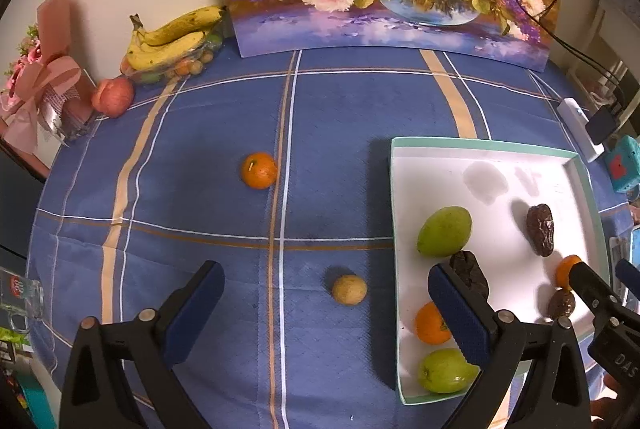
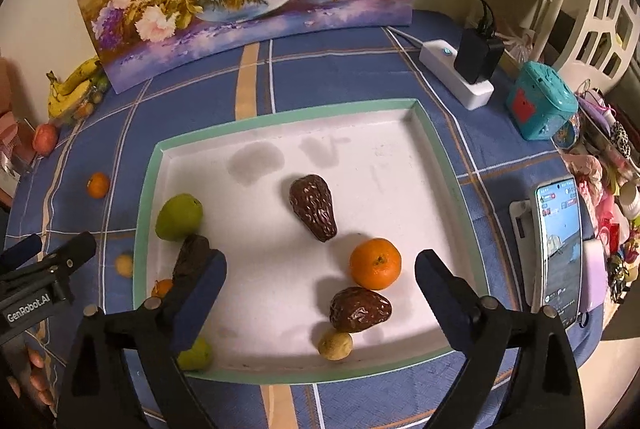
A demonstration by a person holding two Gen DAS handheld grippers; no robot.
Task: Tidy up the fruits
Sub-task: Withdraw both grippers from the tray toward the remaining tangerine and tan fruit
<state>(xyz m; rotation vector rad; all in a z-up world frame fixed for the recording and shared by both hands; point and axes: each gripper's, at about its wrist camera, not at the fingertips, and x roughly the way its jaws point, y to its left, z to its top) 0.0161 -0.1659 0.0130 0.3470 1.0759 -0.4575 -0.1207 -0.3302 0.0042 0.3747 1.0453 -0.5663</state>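
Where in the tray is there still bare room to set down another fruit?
The far half of the tray is bare, from the upper dark brown fruit back to the far rim, plus the right side beyond the orange. The near left corner is crowded with green fruit and others.

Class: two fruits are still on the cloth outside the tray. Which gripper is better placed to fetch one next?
Left. The left gripper is open over the cloth, with the small yellow fruit between its fingers. The right gripper hovers open over the tray.
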